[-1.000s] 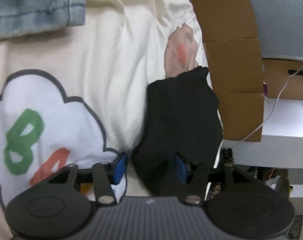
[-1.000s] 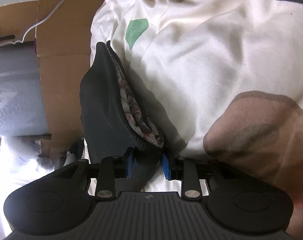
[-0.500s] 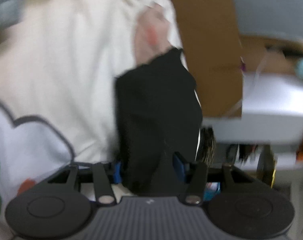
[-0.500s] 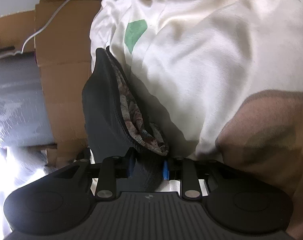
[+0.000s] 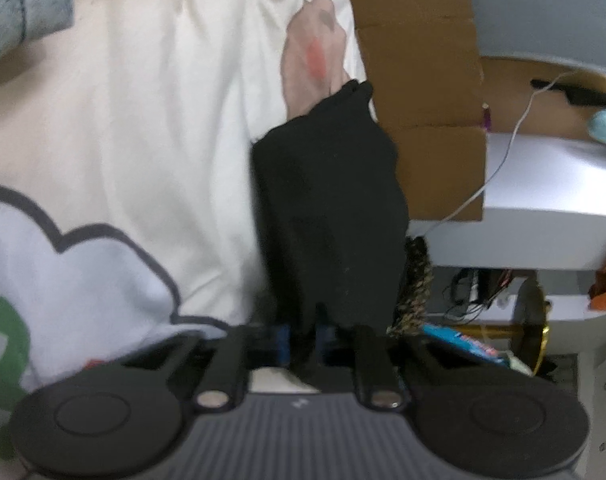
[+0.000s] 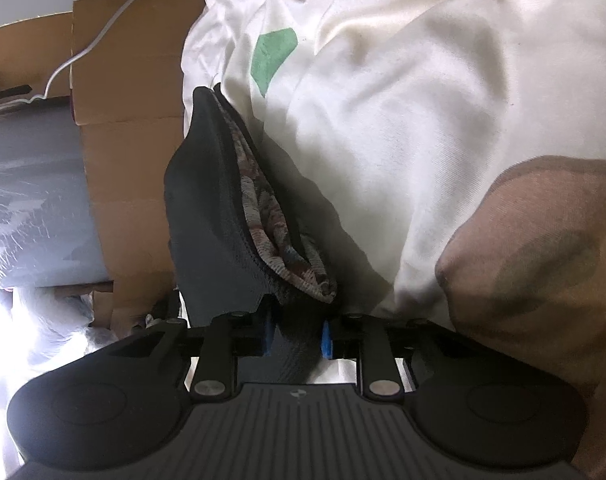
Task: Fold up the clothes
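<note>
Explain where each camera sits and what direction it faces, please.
Left wrist: sits on the left gripper, faces along its fingers at the black garment on the cream sheet.
Right wrist: sits on the right gripper, faces the black garment, cardboard beyond.
Shared: both grippers clamp that garment, on that sheet.

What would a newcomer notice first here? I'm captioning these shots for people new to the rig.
The black garment stands out most: it hangs mid-frame in both views, pinched in the left gripper and the right gripper, showing a patterned lining in the right view. Behind it spreads a cream sheet with a cloud print at lower left of the left view.
</note>
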Action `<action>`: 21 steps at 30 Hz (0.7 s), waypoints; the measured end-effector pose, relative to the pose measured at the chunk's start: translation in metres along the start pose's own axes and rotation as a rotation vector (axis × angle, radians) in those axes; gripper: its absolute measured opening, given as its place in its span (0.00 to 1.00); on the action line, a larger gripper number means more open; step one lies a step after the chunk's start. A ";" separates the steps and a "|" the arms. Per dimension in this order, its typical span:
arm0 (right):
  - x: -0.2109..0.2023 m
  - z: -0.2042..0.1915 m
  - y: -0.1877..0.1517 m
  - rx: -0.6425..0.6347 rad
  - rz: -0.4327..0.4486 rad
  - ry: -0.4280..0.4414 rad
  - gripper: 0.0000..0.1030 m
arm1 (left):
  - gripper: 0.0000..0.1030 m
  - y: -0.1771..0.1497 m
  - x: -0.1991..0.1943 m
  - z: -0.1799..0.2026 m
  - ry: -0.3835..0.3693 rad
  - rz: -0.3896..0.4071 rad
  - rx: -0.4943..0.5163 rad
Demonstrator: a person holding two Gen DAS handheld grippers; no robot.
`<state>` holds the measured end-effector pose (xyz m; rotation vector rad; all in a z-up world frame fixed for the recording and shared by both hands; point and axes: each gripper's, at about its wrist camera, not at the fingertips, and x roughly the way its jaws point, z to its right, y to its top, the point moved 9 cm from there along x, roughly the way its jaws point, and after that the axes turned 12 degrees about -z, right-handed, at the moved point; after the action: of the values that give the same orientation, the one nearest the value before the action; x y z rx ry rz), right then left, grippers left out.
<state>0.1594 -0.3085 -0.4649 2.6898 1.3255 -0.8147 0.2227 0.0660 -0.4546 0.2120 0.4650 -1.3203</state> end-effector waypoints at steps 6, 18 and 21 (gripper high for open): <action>0.002 -0.008 -0.003 -0.059 -0.019 -0.046 0.11 | 0.06 0.000 -0.009 0.016 0.048 0.029 0.060; -0.001 -0.022 -0.015 -0.099 -0.042 -0.036 0.09 | 0.05 -0.009 -0.032 0.043 0.110 0.085 0.109; -0.001 -0.023 -0.022 -0.105 -0.055 -0.038 0.09 | 0.05 -0.013 -0.037 0.045 0.134 0.092 0.117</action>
<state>0.1524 -0.2896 -0.4403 2.5561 1.3987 -0.7731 0.2135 0.0772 -0.3964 0.4161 0.4855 -1.2492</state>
